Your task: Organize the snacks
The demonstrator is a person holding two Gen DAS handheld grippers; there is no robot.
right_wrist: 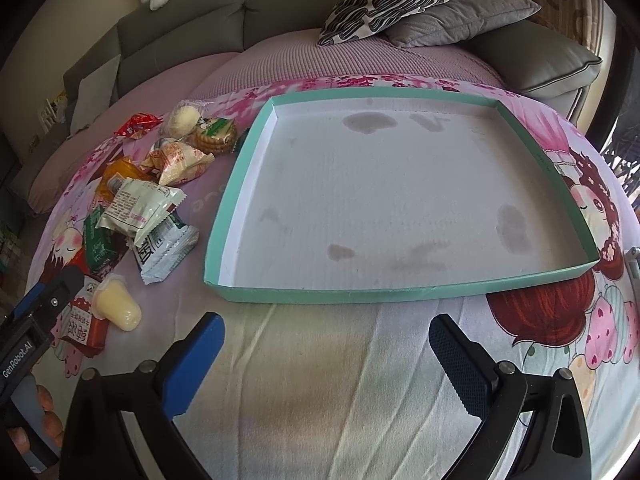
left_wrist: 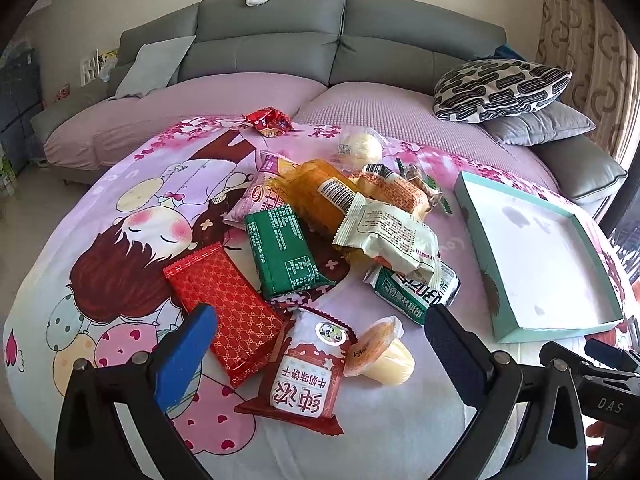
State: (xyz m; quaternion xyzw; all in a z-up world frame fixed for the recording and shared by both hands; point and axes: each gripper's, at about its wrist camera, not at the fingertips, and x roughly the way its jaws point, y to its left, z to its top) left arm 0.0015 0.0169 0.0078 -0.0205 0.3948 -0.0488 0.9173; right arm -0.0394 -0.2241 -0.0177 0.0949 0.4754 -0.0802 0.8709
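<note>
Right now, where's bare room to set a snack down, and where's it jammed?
Free: the whole inside of the teal tray, holding nothing; also the cloth strip between the tray's near wall and the right gripper. Crowded: the snack pile left of the tray, packets overlapping, with the jelly cup and red packet between the left gripper's open fingers.

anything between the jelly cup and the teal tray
No, just bare bedsheet between the jelly cup and the teal tray; the right wrist view shows it best.
</note>
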